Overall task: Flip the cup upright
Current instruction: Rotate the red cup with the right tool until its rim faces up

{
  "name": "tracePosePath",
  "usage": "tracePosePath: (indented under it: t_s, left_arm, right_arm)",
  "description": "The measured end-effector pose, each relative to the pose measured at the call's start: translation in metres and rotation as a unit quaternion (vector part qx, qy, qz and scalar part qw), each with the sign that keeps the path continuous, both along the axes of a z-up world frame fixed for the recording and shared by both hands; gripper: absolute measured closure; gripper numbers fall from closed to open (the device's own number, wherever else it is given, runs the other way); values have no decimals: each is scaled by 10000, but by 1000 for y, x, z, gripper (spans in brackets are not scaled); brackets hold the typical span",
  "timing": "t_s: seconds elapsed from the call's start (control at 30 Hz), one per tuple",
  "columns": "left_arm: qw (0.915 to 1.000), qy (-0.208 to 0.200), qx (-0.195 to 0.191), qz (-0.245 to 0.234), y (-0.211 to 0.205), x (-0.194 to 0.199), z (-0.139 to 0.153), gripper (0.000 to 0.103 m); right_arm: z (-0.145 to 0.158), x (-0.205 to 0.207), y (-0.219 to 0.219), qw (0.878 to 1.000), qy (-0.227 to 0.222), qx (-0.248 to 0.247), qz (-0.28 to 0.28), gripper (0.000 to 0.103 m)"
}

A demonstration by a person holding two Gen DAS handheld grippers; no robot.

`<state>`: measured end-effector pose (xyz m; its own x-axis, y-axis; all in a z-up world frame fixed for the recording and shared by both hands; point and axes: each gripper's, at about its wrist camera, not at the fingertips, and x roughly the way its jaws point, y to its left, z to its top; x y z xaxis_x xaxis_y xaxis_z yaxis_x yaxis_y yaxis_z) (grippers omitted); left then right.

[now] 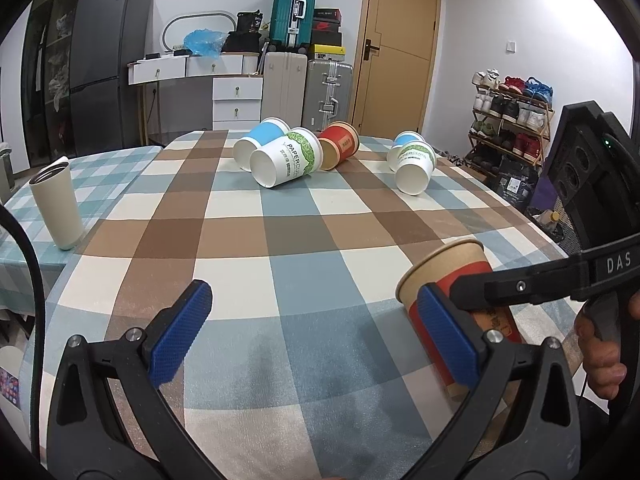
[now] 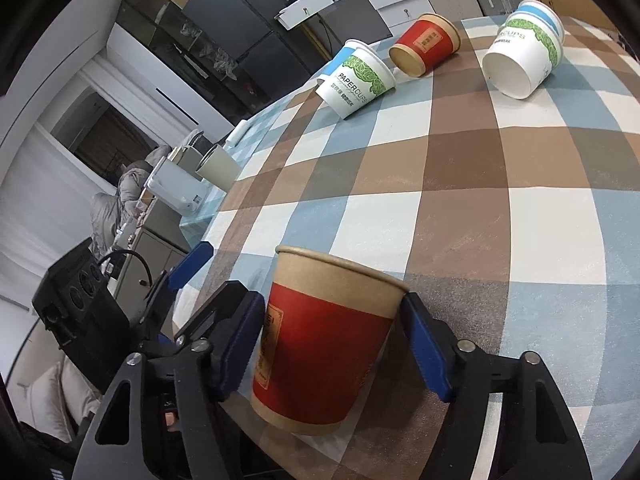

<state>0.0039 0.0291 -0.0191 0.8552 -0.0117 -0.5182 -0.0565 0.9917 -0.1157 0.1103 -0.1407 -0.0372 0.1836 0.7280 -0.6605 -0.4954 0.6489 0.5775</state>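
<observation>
1. Cup (image 2: 324, 344), red and kraft, sits between the right tongs' (image 2: 332, 344) blue pads, apparently gripped, mouth up, base at the tablecloth (image 2: 460, 200).
2. Squeezing harder could crumple its paper wall.
3. Left tongs (image 1: 316, 336) gape empty just beside; bumping could tip it.

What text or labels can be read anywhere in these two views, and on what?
"PAPERCUPS": green-and-white paper cup, lying on its side.
"DAS": arm of the right gripper.
"...CUPS", partly turned away: second green-and-white cup.
Tan label: red cup in the right gripper, characters blurred.
Fridge sticker: too small.
</observation>
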Motion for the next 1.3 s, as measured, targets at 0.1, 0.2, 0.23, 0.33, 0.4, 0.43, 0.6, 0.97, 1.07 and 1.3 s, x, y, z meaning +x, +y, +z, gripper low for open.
tracePosePath:
  t_s: [0.1,0.2,0.23,0.33,0.4,0.43,0.6,0.97,1.07,1.3]
  left_arm:
    - [10000,0,-3,1,0,0,0,0]
    - [10000,2,1,8,0,0,0,0]
    - [10000,1,-2,4,0,0,0,0]
    - [10000,4,-5,4,0,0,0,1]
    - [10000,-3,-3,5,0,0,0,0]
    - [10000,-3,-5,6,0,0,0,0]
    - [10000,0,-2,2,0,0,0,0]
    - [10000,-2,-4,2,0,0,0,0]
    - [10000,-3,-1,2,0,0,0,0]
    - [10000,-4,-6,2,0,0,0,0]
  right_arm:
    - [0,0,-2,9999,75,69,26,34]
    - [3,-2,-5,9999,15,140,22,36]
    - [6,-3,-6,9999,-73,152,2,36]
    - [16,-8,-10,9988,-447,150,-120,37]
    - [23,-12,-12,9958,-866,26,-308,37]
    - [26,-14,-12,9941,-1016,-27,-366,37]
    - [34,-26,-3,9785,-1912,-375,-681,37]
    - [38,-19,16,9591,-2496,-685,-1142,37]
    - [37,-12,20,9590,-2454,-789,-1181,37]
    - [28,-4,30,9618,-2319,-1055,-1004,37]
